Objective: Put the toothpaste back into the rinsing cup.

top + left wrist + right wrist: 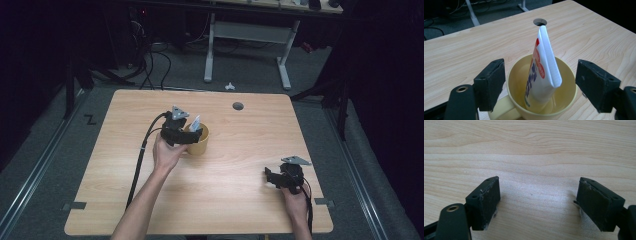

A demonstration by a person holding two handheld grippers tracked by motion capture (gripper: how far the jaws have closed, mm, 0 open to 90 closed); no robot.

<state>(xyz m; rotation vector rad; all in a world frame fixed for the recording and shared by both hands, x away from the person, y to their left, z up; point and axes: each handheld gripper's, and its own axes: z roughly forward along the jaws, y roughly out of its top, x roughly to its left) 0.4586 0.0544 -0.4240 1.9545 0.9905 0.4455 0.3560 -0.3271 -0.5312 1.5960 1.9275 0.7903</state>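
A yellow mug point(198, 141) stands near the middle of the wooden table point(240, 175). A white toothpaste tube point(541, 72) with red and blue print leans upright inside the mug point(541, 100), its flat crimped end up. My left gripper point(540, 86) is open, its jaws standing apart on either side of the mug and touching neither the mug nor the tube. In the high view the left gripper point(186, 131) sits at the mug's left side. My right gripper point(270, 177) rests low over the bare table at the right, open with nothing between its jaws point(537, 202).
A round cable hole point(238, 106) lies in the table's far edge beyond the mug. Past the table stand a white desk frame point(247, 45) and cables on the dark floor. Black cables trail from both grippers toward the front edge.
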